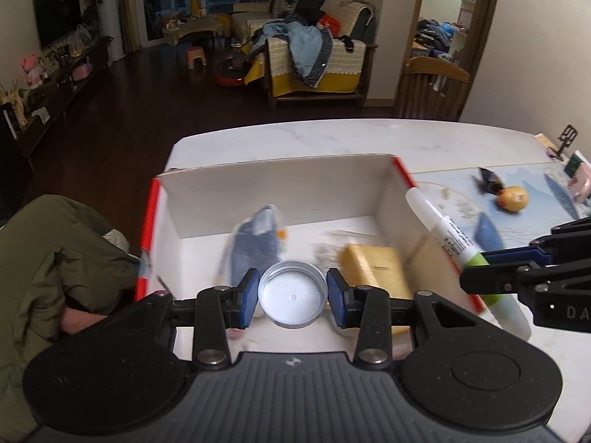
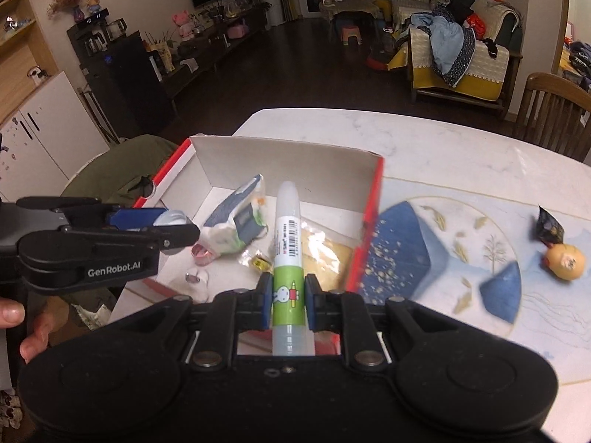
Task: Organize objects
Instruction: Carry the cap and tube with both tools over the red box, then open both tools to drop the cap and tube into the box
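My left gripper [image 1: 292, 295] is shut on a round white lid [image 1: 293, 301] and holds it over the near part of an open white box with red edges [image 1: 280, 188]. The left gripper also shows in the right wrist view [image 2: 173, 227]. My right gripper [image 2: 289, 297] is shut on a white glue tube with a green label [image 2: 288, 254], above the box's right side. The tube also shows in the left wrist view [image 1: 439, 227]. In the box lie a blue and white packet [image 1: 255, 243], a tan wrapped block [image 1: 373, 265] and small candies [image 2: 258, 262].
The box [image 2: 288, 158] stands on a white marble table [image 2: 424, 140] beside a blue patterned placemat [image 2: 443, 258]. On the mat lie a yellow round toy [image 2: 565, 260] and a dark wrapper [image 2: 550, 229]. An olive jacket [image 1: 55, 258] is at the left. A wooden chair [image 2: 554, 110] stands at the right.
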